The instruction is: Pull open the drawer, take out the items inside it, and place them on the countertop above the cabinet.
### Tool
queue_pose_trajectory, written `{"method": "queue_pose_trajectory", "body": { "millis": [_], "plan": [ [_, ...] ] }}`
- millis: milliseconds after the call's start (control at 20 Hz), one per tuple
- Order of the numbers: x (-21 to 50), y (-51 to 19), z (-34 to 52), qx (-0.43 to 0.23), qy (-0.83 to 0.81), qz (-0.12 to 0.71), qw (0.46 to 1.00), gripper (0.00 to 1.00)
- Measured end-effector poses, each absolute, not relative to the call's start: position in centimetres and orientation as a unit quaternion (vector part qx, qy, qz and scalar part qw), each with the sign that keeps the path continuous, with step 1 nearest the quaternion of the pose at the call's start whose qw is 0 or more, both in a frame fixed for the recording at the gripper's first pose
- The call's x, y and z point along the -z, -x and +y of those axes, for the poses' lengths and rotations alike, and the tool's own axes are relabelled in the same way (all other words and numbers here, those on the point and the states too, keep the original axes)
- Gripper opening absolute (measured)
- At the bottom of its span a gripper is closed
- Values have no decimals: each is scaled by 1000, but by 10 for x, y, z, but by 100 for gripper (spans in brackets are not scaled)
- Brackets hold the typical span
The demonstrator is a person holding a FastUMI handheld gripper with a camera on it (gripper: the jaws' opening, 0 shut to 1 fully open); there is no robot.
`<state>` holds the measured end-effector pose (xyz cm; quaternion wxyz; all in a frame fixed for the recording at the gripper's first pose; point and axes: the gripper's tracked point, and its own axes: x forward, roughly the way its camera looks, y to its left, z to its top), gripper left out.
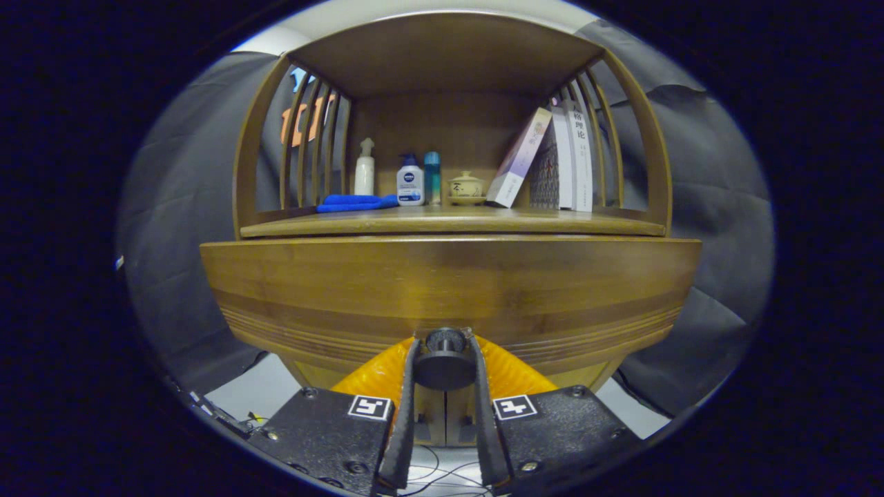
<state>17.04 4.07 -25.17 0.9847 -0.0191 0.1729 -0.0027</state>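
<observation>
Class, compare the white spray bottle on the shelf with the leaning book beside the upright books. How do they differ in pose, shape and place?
Pose: the white spray bottle stands upright; the leaning book tilts against the upright books.
Shape: the bottle is rounded with a nozzle top; the book is a flat slab.
Place: the bottle stands by the blue cloth; the book beside the lidded cup.
Both rest on the countertop, beyond the tool shut on the drawer knob.
</observation>
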Motion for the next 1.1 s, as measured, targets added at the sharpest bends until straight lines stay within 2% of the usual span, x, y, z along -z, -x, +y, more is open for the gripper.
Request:
{"method": "queue_pose_trajectory", "body": {
  "millis": [1100],
  "plan": [
    [254, -63, 39, -12, 17, 180, 983, 41]
  ]
}}
